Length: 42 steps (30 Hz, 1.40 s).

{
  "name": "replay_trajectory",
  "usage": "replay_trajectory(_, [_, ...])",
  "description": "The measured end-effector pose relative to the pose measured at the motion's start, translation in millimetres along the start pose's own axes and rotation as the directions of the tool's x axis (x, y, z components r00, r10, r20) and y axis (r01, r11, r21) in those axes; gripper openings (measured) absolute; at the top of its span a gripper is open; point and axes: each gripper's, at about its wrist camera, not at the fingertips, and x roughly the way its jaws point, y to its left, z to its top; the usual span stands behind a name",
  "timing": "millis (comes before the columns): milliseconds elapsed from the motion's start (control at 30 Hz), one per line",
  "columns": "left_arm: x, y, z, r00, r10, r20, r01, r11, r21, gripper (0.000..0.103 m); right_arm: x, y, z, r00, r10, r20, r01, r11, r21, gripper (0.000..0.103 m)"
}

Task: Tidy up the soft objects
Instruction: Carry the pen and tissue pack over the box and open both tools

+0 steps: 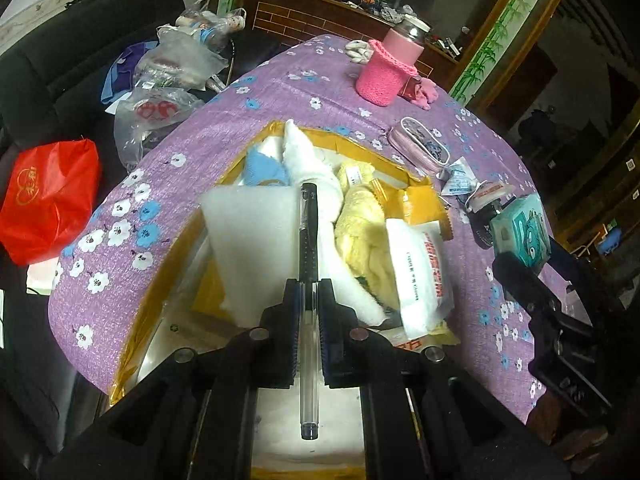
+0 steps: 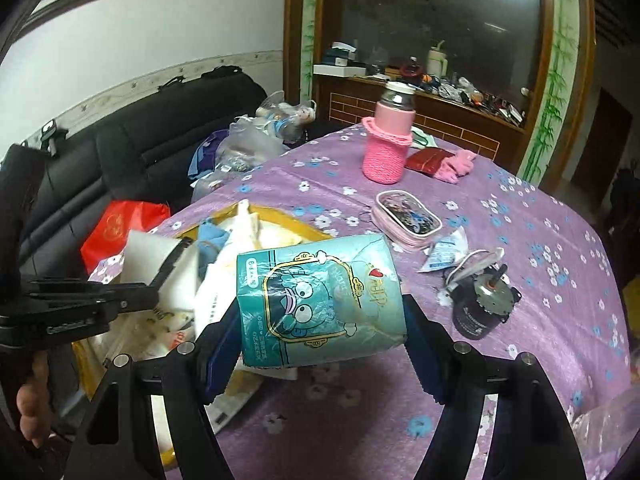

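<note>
My left gripper (image 1: 309, 292) is shut on a black-capped clear pen (image 1: 309, 240), held over the open cardboard box (image 1: 256, 140). The box holds soft things: a white foam sheet (image 1: 252, 232), a blue cloth (image 1: 262, 168), a white cloth (image 1: 308, 156), a yellow towel (image 1: 360, 220) and a white packet (image 1: 420, 276). My right gripper (image 2: 320, 344) is shut on a teal tissue pack (image 2: 320, 300), held above the purple floral tablecloth (image 2: 520, 240) just right of the box (image 2: 280, 216). The right gripper with the pack also shows in the left wrist view (image 1: 520, 232).
On the table stand a pink knit-sleeved bottle (image 2: 386, 148), a pink pencil case (image 2: 404, 220), a dark motor (image 2: 480, 304), small sachets (image 2: 444, 252), pink gloves (image 2: 456, 164) and a red pouch (image 2: 426, 160). A black sofa (image 2: 140, 140) with plastic bags and a red bag (image 1: 48, 196) lies left.
</note>
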Motion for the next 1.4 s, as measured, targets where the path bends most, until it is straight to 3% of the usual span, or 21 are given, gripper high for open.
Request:
replay_trajectory(500, [0, 5, -1, 1.0, -0.007, 0.003, 0.007, 1.0, 0.003, 0.006, 6, 32, 4, 1.0, -0.007, -0.011, 0.007, 0.999, -0.054, 0.073])
replay_trajectory(700, [-1, 1, -3, 0.998, 0.045, 0.04, -0.047, 0.998, 0.047, 0.006, 32, 30, 3, 0.987, 0.114, -0.111, -0.113, 0.994, 0.008, 0.073])
replay_trajectory(867, [1, 3, -2, 0.997, 0.059, 0.054, -0.062, 0.997, 0.054, 0.006, 56, 39, -4, 0.972, 0.154, -0.176, -0.154, 0.988, 0.01, 0.073])
replay_trajectory(1033, [4, 4, 1, 0.996, 0.054, 0.072, -0.058, 0.997, 0.051, 0.006, 70, 49, -1, 0.982, 0.103, -0.161, -0.109, 0.994, -0.029, 0.074])
replay_trajectory(1400, [0, 11, 4, 0.996, -0.003, 0.089, 0.001, 1.0, 0.022, 0.007, 72, 62, -3, 0.984, 0.086, -0.153, -0.095, 0.994, -0.05, 0.076])
